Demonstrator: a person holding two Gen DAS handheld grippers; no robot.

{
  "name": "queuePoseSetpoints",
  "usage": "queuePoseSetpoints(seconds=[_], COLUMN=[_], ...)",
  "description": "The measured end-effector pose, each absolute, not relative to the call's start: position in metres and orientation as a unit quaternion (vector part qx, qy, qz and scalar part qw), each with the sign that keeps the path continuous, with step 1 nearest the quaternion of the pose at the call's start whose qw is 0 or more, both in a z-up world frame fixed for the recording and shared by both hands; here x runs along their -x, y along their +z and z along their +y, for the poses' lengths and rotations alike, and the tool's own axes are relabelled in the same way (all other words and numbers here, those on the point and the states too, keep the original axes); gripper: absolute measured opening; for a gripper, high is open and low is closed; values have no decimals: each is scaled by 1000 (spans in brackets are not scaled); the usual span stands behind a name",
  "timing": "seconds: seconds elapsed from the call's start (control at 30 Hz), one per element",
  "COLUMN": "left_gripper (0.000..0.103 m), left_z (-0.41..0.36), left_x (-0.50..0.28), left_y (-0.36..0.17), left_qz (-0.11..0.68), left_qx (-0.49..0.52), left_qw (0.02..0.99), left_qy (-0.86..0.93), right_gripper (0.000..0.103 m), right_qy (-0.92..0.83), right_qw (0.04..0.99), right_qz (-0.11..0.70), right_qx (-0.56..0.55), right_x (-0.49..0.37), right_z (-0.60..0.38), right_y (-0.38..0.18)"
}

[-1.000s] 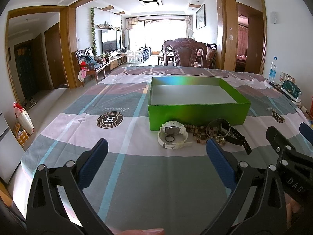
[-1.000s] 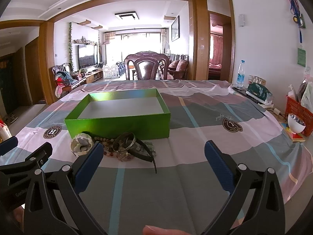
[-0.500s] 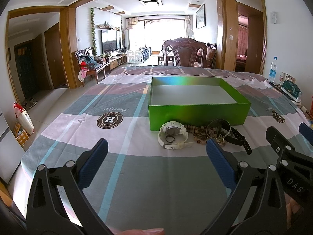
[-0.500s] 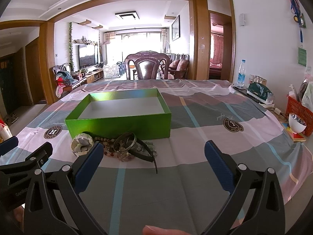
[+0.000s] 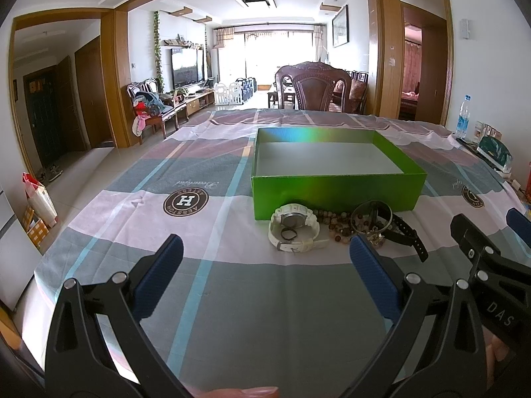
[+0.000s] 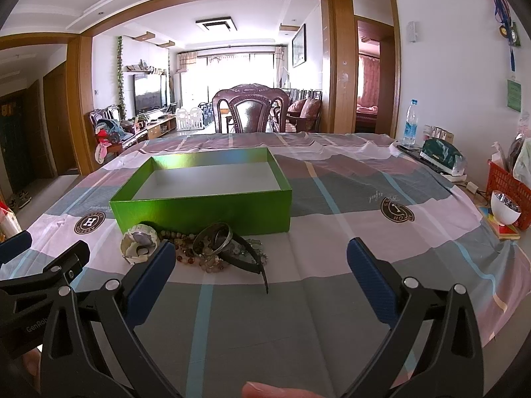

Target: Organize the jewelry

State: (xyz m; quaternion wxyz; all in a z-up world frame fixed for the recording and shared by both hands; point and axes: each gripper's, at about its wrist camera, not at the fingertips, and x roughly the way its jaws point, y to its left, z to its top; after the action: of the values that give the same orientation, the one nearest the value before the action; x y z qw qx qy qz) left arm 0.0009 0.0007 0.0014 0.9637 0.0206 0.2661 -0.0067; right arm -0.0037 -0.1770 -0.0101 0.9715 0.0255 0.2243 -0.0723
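An empty green box stands on the table. In front of it lies a pile of jewelry: a white watch, a brown bead bracelet, a dark bangle and a black watch strap. My left gripper is open and empty, short of the pile. My right gripper is open and empty, to the pile's right. Each gripper shows at the edge of the other's view.
The table has a checked cloth. At its right edge are a water bottle, a green case, a red basket and a white bowl. A wooden chair stands behind the table.
The right wrist view has shifted very slightly. Both grippers stay open and nothing on the table has moved.
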Motion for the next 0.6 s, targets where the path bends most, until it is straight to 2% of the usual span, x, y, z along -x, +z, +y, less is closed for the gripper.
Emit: queuePoseSetpoints(seconds=[0.6], left_gripper=[99], left_z=[2], left_x=[-5], left_y=[-6], left_qz=[273], left_qx=[-19], left_qw=[962], left_qy=[-7], right_gripper=[100], right_qy=[-71], right_qw=[971], right_qz=[228], right_qx=[-28], right_x=[1], right_z=[-175], right_y=[-14])
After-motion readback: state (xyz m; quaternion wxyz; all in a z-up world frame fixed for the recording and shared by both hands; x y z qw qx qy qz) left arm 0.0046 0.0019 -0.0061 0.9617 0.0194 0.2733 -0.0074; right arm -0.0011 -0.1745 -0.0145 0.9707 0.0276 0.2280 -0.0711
